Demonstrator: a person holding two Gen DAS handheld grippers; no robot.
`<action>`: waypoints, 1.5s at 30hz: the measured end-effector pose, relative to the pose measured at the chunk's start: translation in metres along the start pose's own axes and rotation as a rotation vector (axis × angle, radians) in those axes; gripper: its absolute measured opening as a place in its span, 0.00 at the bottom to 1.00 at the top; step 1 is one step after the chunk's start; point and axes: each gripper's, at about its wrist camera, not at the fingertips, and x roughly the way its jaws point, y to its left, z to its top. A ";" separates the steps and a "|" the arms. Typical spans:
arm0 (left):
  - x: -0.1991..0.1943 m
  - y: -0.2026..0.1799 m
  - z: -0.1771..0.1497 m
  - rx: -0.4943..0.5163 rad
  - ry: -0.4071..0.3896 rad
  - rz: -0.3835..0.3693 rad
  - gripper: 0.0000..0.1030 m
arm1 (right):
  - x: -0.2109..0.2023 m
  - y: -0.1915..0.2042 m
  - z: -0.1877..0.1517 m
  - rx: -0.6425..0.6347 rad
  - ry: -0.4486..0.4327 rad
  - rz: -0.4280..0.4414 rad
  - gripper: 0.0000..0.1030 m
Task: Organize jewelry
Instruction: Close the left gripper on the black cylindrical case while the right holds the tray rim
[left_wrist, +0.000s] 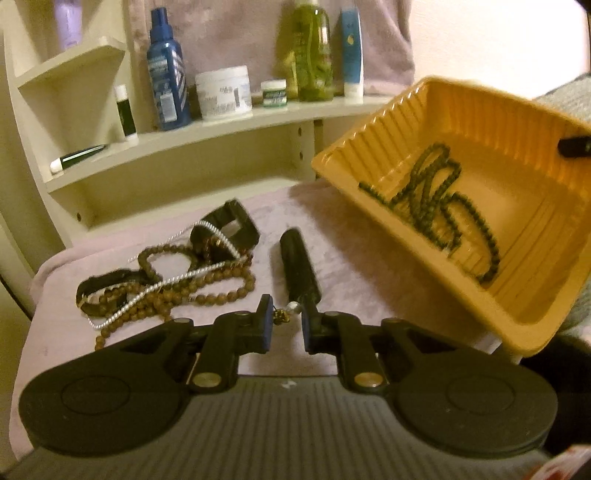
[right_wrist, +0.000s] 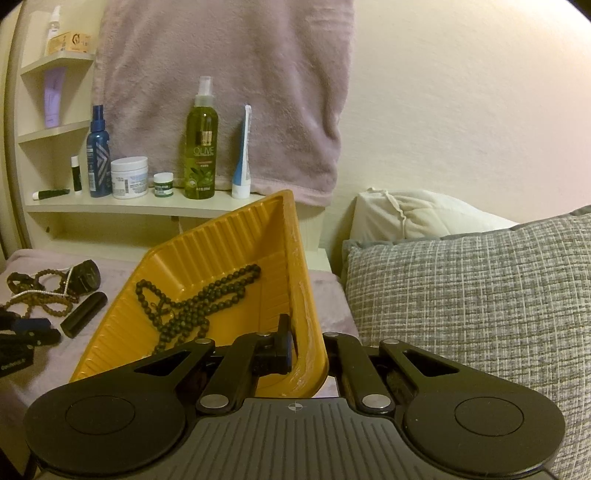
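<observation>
Yellow ribbed tray (right_wrist: 207, 251): tilted, raised, holding dark green bead strand (right_wrist: 192, 299). Brown bead strands (left_wrist: 184, 284), silver chain (left_wrist: 177, 280), black watch (left_wrist: 225, 232), black tube (left_wrist: 299, 266): loose on bed.

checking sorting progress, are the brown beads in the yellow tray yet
No, the brown beads lie tangled on the pink cloth outside the yellow tray; only dark green beads are inside.

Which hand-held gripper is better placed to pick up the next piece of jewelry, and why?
Left. The left hand-held gripper is open beside the brown bead necklace, while the right hand-held gripper is clamped on the yellow tray's rim, holding it tilted.
</observation>
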 end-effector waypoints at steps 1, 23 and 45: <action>-0.003 -0.001 0.004 -0.003 -0.012 -0.011 0.14 | 0.000 0.000 0.000 -0.001 0.000 0.000 0.05; -0.007 -0.075 0.039 0.019 -0.053 -0.257 0.26 | -0.001 0.001 0.000 0.005 -0.002 0.001 0.05; 0.013 -0.005 0.016 -0.056 -0.003 0.010 0.27 | 0.000 0.001 0.001 0.014 0.006 0.000 0.05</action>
